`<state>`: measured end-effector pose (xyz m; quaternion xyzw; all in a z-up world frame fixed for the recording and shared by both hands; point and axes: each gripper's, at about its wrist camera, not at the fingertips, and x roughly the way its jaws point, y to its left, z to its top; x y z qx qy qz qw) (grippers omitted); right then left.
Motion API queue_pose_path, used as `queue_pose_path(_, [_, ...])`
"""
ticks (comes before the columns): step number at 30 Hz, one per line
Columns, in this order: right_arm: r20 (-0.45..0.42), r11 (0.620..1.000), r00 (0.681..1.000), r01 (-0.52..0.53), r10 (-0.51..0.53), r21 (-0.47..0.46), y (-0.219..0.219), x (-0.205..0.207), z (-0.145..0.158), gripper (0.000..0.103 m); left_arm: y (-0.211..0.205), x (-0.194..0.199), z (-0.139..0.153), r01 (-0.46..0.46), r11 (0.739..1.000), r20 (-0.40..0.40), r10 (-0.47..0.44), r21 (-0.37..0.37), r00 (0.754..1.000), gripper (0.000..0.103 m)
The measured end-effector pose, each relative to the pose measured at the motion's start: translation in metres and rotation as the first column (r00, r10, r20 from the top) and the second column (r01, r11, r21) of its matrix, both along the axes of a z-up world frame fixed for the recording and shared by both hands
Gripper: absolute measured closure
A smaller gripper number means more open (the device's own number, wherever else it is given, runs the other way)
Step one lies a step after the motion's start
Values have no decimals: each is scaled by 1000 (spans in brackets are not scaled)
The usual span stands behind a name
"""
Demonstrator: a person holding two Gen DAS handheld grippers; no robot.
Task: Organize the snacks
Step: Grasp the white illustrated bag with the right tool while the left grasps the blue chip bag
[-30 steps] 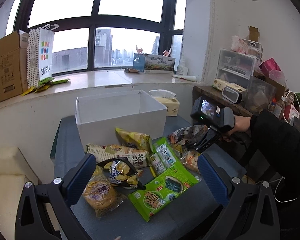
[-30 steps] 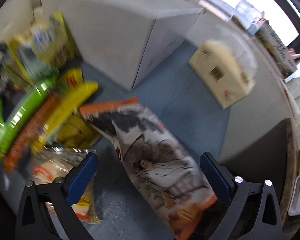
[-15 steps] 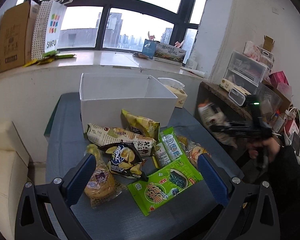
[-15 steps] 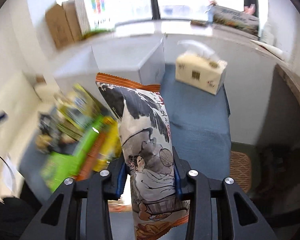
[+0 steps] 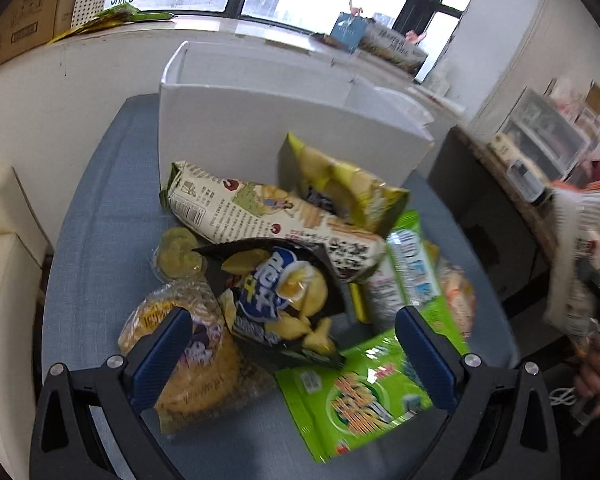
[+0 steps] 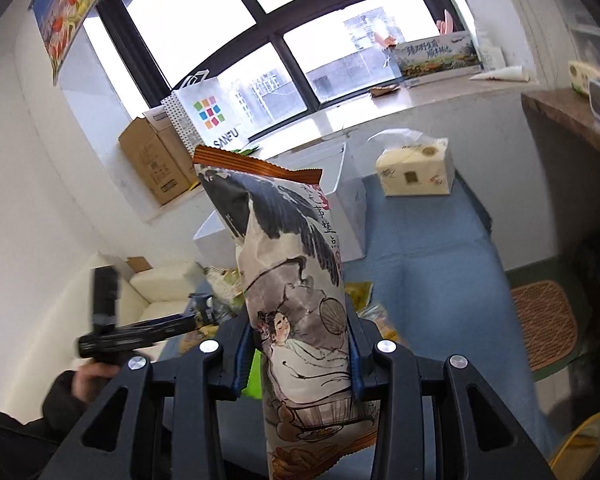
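My right gripper (image 6: 300,344) is shut on a tall grey snack bag with an ink drawing and an orange top seam (image 6: 288,280), held upright above the table; the same snack bag (image 5: 576,248) shows blurred at the right edge of the left wrist view. My left gripper (image 5: 292,348) stands open over a heap of snacks: a black chip bag (image 5: 284,296) lies between its fingers, a clear pack of yellow cakes (image 5: 188,352) under the left finger, a green packet (image 5: 360,392) under the right. An open white box (image 5: 268,128) stands behind the heap.
A long cream cracker bag (image 5: 268,216) and a yellow-green chip bag (image 5: 340,188) lie against the box. A tissue pack (image 6: 416,168) sits on the blue table (image 6: 432,264) beside the box. Cardboard box (image 6: 152,164) and paper bag (image 6: 204,120) on the sill. Cluttered shelf (image 5: 540,148) at right.
My right gripper closed on the grey snack bag, lifted it off the table and turned it upright. My left gripper dropped closer to the snack heap and tilted downward.
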<state>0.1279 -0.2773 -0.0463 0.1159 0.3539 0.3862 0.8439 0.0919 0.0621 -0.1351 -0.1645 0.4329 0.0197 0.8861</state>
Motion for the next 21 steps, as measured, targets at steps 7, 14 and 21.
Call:
queue_pose_path(7, [-30,1000,999,-12,12,10,5,-5,-10,63,-7,17,-13,21,999,6,-21,42,1000,45])
queue_pose_path(14, [-56,1000,998,-11,13,22,10,-2,-15,62,-1,-18,17,0,1000,179,0,-1,984,59])
queue_pose_path(21, [-71,998,997,1,3,63,28,18,-8,62,16,-27,73,-11,999,351,22,-34,936,61])
